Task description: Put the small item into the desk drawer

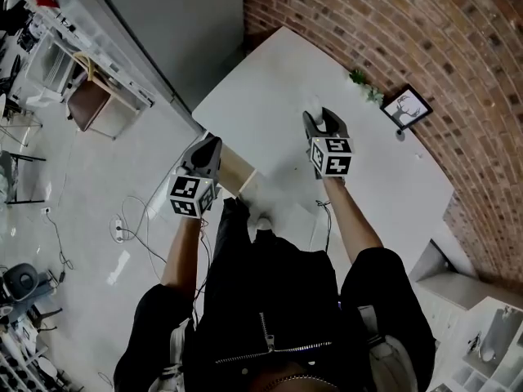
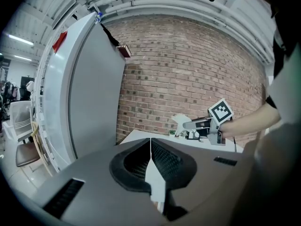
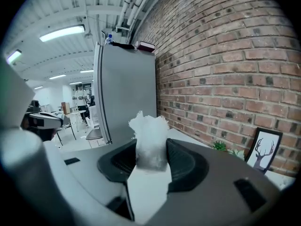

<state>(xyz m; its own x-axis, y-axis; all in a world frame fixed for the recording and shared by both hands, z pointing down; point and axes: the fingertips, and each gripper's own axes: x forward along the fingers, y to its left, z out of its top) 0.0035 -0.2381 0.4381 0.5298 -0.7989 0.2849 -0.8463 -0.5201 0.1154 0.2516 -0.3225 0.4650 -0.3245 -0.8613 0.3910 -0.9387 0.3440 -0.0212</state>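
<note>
**A:** Start closest in. What has the left tool (image 2: 150,144) got?

**B:** Nothing. Its jaws are clenched together, pad against pad, with only a thin seam between them. It is held at the near edge of the counter (image 1: 270,96), close to the left corner.

**A:** And the right tool (image 3: 151,149)?

**B:** That one is grasping the small white item (image 3: 149,128), a crumpled, fluffy wad. The pads press it from both sides and its frayed top sticks up above them. The tool hangs above the counter, a little in from the near edge, so the item is up in the air over the counter and not lying on it.

**A:** Where is the drawer?

**B:** The drawer (image 1: 237,170) stands pulled out from the counter's near edge with its tan inside showing. It sits between the two tools, just beside the left one. The item is not in it.

**A:** Anything below?

**B:** Pale floor (image 1: 98,211) off the counter's left side, with loose cables (image 1: 135,219) lying on it.

**A:** And further back?

**B:** Along the counter's far side a small green plant (image 1: 364,86) and a black-framed picture (image 1: 406,107) stand near each other. Both are close against the brick wall (image 1: 368,23) that runs behind the counter. The picture shows a dark antlered shape on white. Off the counter's far left end stands a tall grey cabinet (image 2: 94,93), also up against the brick wall.
</note>
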